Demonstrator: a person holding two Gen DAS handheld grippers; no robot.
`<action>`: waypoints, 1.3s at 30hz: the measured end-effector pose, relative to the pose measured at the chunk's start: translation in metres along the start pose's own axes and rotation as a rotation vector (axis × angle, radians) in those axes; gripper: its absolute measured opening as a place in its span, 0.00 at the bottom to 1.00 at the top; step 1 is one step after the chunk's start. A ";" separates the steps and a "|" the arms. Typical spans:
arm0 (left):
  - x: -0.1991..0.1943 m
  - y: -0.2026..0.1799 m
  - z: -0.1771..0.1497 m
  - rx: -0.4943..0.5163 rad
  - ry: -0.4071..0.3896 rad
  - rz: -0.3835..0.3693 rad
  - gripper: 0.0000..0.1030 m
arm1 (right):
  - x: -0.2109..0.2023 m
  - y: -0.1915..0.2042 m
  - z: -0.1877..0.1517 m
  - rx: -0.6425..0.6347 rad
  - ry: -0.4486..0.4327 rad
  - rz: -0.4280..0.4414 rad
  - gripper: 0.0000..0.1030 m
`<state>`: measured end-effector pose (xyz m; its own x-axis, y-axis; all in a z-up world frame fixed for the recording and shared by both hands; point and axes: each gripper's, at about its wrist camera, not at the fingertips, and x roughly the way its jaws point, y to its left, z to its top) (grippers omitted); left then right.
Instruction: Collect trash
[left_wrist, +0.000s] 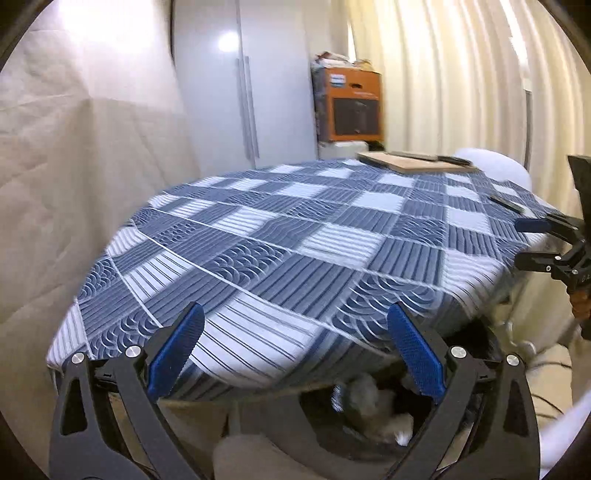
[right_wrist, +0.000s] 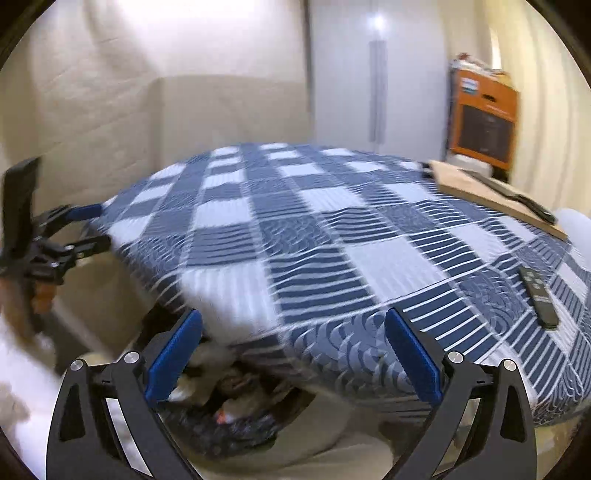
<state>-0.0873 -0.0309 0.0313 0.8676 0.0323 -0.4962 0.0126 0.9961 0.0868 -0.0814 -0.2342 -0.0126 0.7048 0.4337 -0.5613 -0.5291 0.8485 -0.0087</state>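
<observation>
Both grippers are held above the near edge of a table under a blue-and-white checked cloth (left_wrist: 295, 236). The left gripper (left_wrist: 295, 350) is spread wide, nothing between its pads. The right gripper (right_wrist: 293, 350) is likewise wide and empty.

The trash (left_wrist: 373, 406) is seen below the table edge, in a dark bin (right_wrist: 236, 432). It is blurred and partly hidden; its long axis and heading cannot be told.
</observation>
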 end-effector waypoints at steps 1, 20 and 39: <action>0.004 0.003 0.002 -0.014 0.005 -0.005 0.94 | 0.004 -0.004 0.002 0.015 -0.001 -0.018 0.92; 0.074 0.025 0.006 -0.112 0.113 0.043 0.95 | 0.060 -0.034 0.011 0.144 0.027 -0.224 0.93; 0.076 0.025 0.006 -0.113 0.099 0.050 0.96 | 0.059 -0.032 0.008 0.145 0.004 -0.241 0.93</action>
<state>-0.0184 -0.0036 0.0007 0.8123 0.0839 -0.5772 -0.0900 0.9958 0.0181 -0.0195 -0.2333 -0.0389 0.7999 0.2131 -0.5610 -0.2731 0.9617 -0.0242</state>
